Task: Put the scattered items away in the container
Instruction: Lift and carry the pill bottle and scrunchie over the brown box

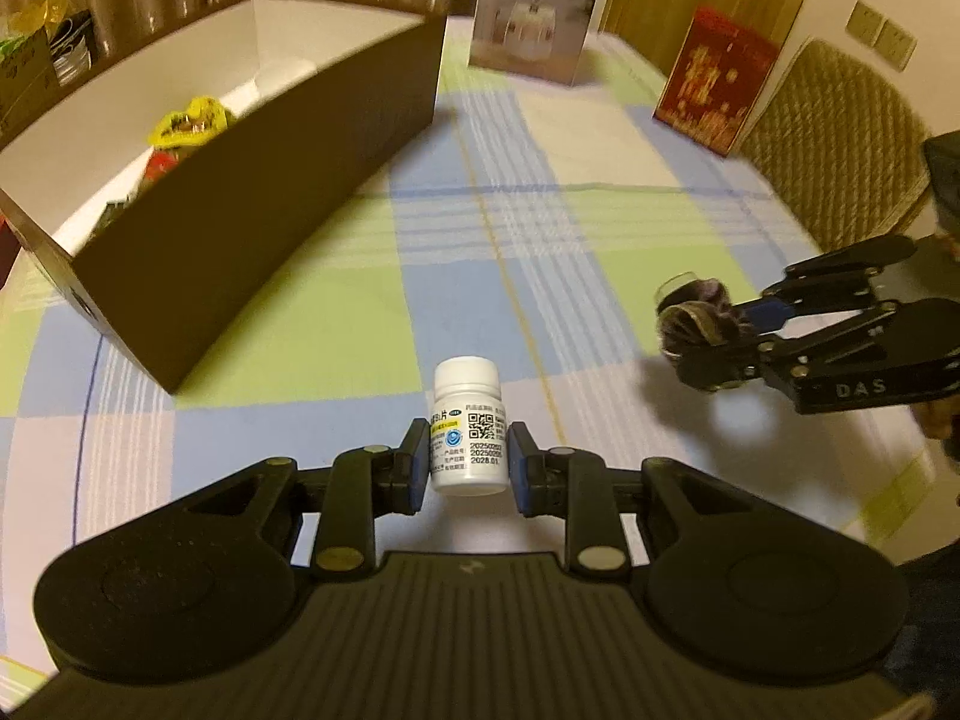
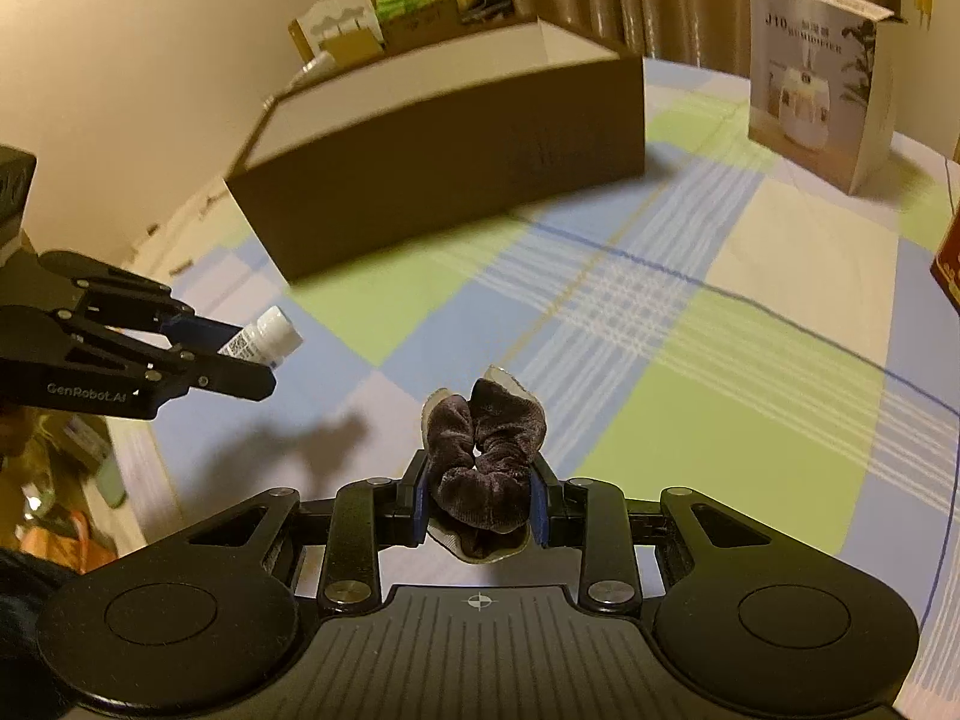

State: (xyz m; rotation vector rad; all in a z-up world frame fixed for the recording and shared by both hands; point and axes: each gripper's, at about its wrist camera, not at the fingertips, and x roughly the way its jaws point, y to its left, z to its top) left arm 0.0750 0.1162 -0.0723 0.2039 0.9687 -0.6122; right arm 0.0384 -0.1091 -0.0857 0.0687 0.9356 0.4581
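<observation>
My left gripper (image 1: 469, 459) is shut on a small white pill bottle (image 1: 468, 426) and holds it above the checked tablecloth; it also shows in the right wrist view (image 2: 264, 339). My right gripper (image 2: 479, 495) is shut on a dark velvet scrunchie (image 2: 486, 462) and holds it above the cloth; it shows in the left wrist view (image 1: 699, 315) at the right. The brown open box (image 1: 258, 204) stands ahead to the left, with yellow and red snack packets (image 1: 189, 123) inside. In the right wrist view the box (image 2: 444, 162) lies ahead.
A grey product carton (image 1: 534, 12) stands upright at the back of the table. A red gift bag (image 1: 717, 84) stands at the back right beside a wicker chair (image 1: 840, 138). Cluttered boxes (image 2: 390, 18) sit behind the brown box.
</observation>
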